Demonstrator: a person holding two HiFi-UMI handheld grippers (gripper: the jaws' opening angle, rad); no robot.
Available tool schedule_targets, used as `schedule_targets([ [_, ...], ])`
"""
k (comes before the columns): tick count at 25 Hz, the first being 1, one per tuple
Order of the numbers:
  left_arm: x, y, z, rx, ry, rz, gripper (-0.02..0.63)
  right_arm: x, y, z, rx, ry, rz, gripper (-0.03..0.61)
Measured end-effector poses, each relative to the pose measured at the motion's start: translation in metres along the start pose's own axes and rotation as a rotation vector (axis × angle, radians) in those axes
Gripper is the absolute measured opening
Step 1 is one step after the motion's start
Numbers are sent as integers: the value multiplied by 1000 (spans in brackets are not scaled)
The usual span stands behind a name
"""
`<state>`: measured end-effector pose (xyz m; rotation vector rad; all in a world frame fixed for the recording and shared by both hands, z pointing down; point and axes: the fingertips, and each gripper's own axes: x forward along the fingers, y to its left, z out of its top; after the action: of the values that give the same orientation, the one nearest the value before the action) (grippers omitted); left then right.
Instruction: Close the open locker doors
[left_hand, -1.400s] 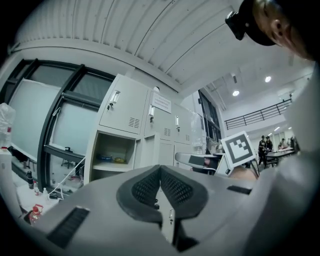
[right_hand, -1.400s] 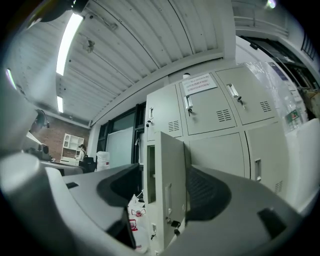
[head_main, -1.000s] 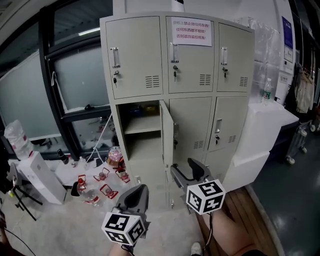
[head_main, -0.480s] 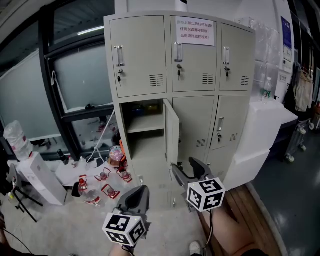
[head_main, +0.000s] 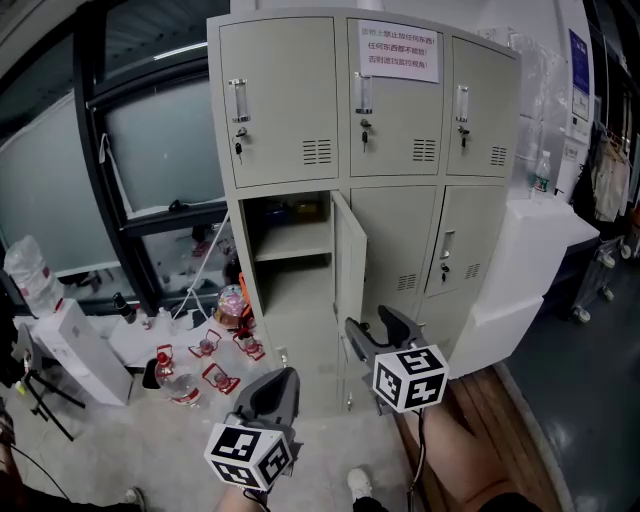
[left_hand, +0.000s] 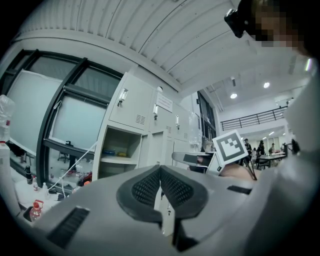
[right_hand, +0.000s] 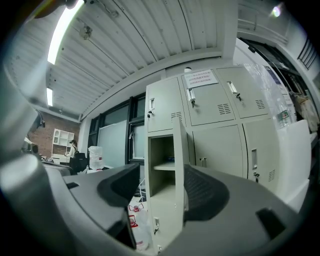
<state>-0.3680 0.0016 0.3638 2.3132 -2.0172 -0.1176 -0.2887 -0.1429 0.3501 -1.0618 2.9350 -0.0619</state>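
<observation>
The beige locker cabinet stands straight ahead, with closed doors except the lower left one. That open door swings out toward me, baring a compartment with a shelf. My right gripper is open and held low in front of the door's lower edge, apart from it. In the right gripper view the open door shows edge-on between the spread jaws of the right gripper. My left gripper sits lower and to the left, shut on nothing. The left gripper view shows the left gripper pads pressed together below the locker.
Red-capped bottles and small red items litter the floor left of the locker, beside a white box. A white cabinet adjoins the locker's right side. A dark window frame runs along the left. A paper notice is on the top middle door.
The view has drawn a little closer to the locker and shifted, so the open door sits further right. Both grippers keep almost the same places and states.
</observation>
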Motion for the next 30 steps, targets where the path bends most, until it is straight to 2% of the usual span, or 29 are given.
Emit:
schedule_targets([
  [14, 49, 23, -1, 2, 11, 11, 5, 62, -32, -1, 6, 11, -4, 267],
  [24, 81, 40, -5, -13, 17, 20, 5, 95, -44, -8, 12, 29, 18, 238],
  [30, 95, 45, -9, -24, 24, 17, 5, 104, -44, -12, -13, 36, 23, 147],
])
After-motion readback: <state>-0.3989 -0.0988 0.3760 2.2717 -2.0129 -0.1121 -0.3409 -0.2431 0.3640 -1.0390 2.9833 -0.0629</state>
